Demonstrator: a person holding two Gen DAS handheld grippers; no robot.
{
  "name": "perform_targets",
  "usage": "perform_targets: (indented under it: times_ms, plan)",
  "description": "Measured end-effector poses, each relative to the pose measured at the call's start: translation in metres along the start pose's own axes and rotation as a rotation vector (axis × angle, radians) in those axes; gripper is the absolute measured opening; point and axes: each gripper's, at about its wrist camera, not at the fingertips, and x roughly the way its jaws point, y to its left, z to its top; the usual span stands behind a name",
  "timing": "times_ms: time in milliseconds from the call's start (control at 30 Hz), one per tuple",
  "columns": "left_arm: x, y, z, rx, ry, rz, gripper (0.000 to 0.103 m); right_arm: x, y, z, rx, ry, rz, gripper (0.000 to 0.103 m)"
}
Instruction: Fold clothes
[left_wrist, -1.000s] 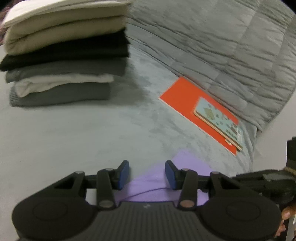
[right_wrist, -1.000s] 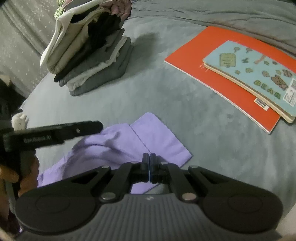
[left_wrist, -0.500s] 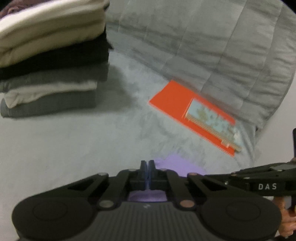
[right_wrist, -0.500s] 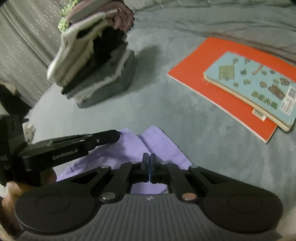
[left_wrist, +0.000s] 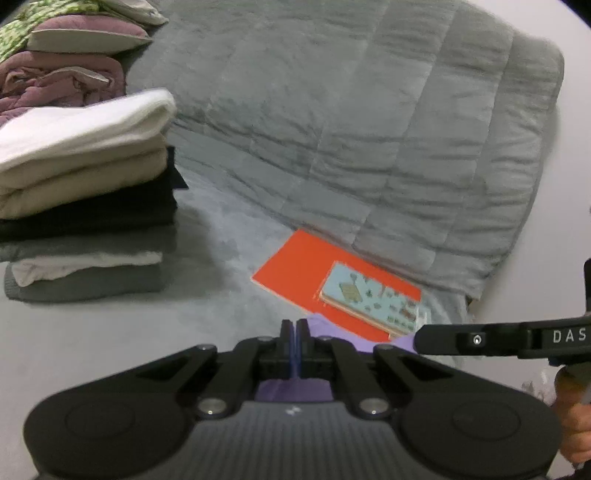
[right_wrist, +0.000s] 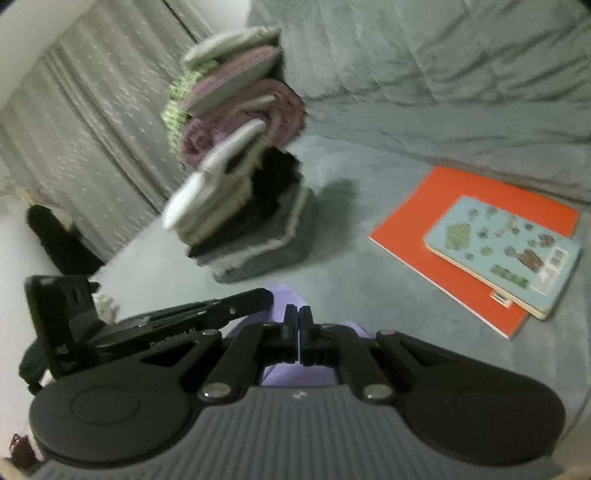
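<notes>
Grey bed (left_wrist: 110, 332) bears clothes stack (left_wrist: 85, 206), orange book (right_wrist: 476, 236)

"DAS" in white on right gripper (left_wrist: 417, 338) arm, left wrist view. Partial "GenRobot.AI", blurred, on left gripper (right_wrist: 267, 295) arm, right wrist view. Blue book (right_wrist: 502, 247): barcode sticker, lettering unreadable.

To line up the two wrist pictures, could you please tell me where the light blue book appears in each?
Left wrist: the light blue book lies right of centre, on the orange book.
Right wrist: the light blue book lies at the right edge, on the orange book.
Shared landmark: the stack of folded clothes.
</notes>
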Motion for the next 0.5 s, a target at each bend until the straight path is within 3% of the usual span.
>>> perform_targets:
  times_ms: [267,500]
  plan:
    - [0.046,-0.002,-0.024,0.009,0.076,0.038,0.001,0.038,-0.027,-0.009,0.008,0.161,-0.151,0.002]
    - [0.062,-0.002,-0.037,0.024,0.087,0.071,0.002,0.054,-0.04,-0.018,-0.017,0.241,-0.213,0.002]
